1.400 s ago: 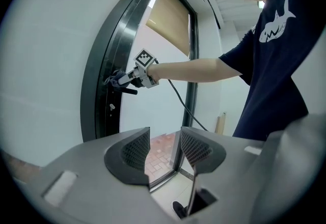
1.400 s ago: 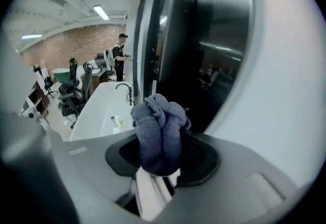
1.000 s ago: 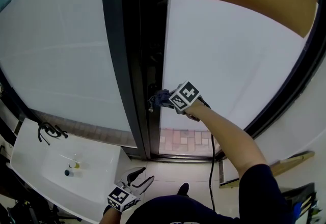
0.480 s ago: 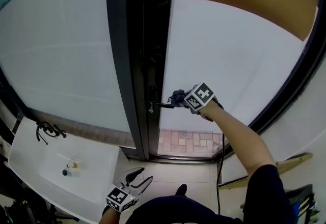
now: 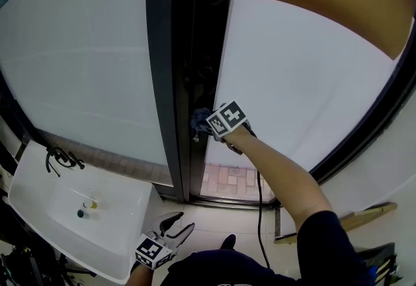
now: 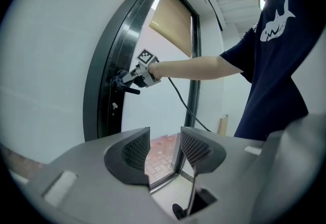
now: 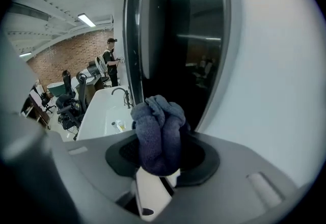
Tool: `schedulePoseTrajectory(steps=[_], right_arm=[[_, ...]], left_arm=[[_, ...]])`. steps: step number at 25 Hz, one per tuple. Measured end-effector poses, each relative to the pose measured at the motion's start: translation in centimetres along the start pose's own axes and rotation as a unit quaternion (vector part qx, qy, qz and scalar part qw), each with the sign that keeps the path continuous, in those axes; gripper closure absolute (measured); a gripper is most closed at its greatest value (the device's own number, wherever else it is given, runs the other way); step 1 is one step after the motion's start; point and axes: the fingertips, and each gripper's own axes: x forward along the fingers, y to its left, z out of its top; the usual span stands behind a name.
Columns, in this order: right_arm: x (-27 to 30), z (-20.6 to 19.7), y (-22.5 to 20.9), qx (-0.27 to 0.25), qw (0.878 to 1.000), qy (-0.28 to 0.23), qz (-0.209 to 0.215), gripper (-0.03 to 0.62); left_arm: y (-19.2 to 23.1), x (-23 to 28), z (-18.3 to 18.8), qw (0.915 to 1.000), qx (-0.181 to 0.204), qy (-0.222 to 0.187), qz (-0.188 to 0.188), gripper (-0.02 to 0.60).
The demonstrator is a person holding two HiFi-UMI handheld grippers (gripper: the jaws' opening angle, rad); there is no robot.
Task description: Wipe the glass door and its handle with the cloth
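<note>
We've slid the right tool (image 5: 208, 124), pinching the bunched blue-grey cloth (image 7: 159, 131), back left along the black lever handle (image 6: 132, 90) to the dark edge of the frosted glass door (image 5: 305, 90) mid-frame, so the handle wipe looks underway; left tool (image 6: 165, 149) spread, empty, bottom left.

An open-plan office with a wash corner. Just left of the glass door (image 5: 195, 51) sits a white washbasin (image 5: 71, 207) with a curved tap (image 7: 122, 93). Farther left of the door are wheeled office chairs (image 7: 69, 103), a standing person (image 7: 109, 60), a bare brick wall (image 7: 71, 50) and ceiling strip lights (image 7: 86, 19)
</note>
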Motion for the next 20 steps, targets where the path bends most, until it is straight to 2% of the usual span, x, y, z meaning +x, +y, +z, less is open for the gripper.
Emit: schedulePoseTrajectory(steps=[4,7,17,20], right_arm=[[-0.3,-1.3,-0.3,0.028,0.999,0.018,0.041,0.447],[-1.1,-2.3,-0.9,0.042,0.997,0.025,0.051,0.447],[-4.2,-6.3,-4.0,0.089,0.994,0.037,0.043,0.447],[-5.2,-7.2,-5.3,0.078,0.996,0.044,0.01,0.447]], left_arm=[[0.4,-0.4,-0.6,1.0,-0.001,0.005,0.008,0.397],[0.5,-0.6,-0.6,0.9999,0.0,0.007,0.008,0.397],[0.1,0.1,0.1,0.9999,0.008,0.003,-0.013,0.397],[0.1,0.1,0.1,0.9998,0.009,0.003,-0.016,0.397]])
